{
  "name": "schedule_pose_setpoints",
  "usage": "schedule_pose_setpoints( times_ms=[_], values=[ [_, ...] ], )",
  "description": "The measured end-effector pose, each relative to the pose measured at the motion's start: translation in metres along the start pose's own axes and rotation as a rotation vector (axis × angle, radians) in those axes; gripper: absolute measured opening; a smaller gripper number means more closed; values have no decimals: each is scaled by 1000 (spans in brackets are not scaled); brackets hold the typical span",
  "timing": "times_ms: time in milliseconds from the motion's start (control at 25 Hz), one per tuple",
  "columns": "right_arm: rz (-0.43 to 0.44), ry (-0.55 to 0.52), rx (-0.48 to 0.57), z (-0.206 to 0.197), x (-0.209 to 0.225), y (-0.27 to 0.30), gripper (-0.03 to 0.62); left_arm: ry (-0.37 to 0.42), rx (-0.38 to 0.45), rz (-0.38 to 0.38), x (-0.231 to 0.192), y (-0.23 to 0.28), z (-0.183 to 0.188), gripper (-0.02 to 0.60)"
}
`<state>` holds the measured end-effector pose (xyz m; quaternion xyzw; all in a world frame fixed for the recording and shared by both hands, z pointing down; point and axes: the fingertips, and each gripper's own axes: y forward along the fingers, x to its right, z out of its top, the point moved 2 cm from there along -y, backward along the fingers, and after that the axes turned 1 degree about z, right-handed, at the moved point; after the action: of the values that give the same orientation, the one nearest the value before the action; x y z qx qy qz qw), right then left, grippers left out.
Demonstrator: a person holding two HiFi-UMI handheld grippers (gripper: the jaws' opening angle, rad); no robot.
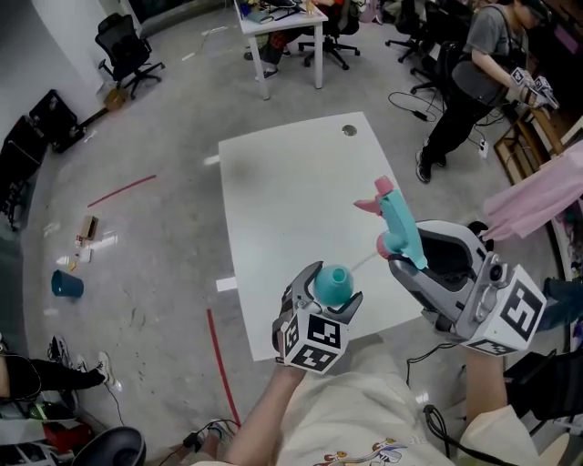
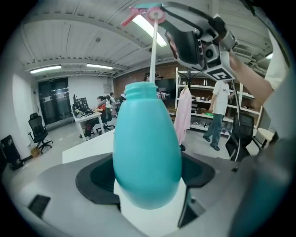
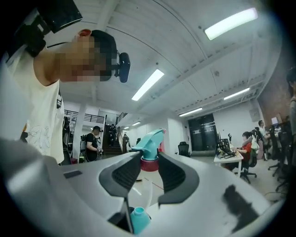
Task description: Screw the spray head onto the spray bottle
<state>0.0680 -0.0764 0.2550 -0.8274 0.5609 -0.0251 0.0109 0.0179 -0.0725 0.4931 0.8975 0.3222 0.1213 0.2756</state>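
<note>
My left gripper (image 1: 332, 289) is shut on a teal egg-shaped spray bottle (image 1: 333, 284), held upright over the near edge of the white table (image 1: 282, 200). In the left gripper view the bottle (image 2: 147, 148) fills the middle with its neck open. Up and to the right, my right gripper (image 1: 407, 253) is shut on the teal spray head (image 1: 399, 221), which has a pink trigger and a pink collar. The white dip tube (image 2: 152, 51) runs from the collar down to the bottle's mouth. The collar (image 3: 149, 164) stands well apart from the bottle neck (image 3: 138, 217).
A person (image 1: 474, 73) stands at the far right beside office chairs. A second desk (image 1: 278, 23) is at the back. A teal cup (image 1: 66, 284) and small litter lie on the floor at left. A pink garment (image 1: 537, 196) hangs at right.
</note>
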Motion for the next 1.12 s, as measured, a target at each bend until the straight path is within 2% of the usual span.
schedule_pose_setpoints(
  times_ms=[240,520,840,1120],
  values=[
    [40,-20,-32,0,0,0,121,19,-44,-4,10,9,7,408],
    [78,-2,-94,-27,-7,10,121,48,-77,-9,13,3,18,408],
    [83,45,-142,-52,-15,22,121,58,15,3,6,-37,64,408],
    [147,69,-134,-50,-22,15,121,88,3,21,10,-44,75,408]
  ],
)
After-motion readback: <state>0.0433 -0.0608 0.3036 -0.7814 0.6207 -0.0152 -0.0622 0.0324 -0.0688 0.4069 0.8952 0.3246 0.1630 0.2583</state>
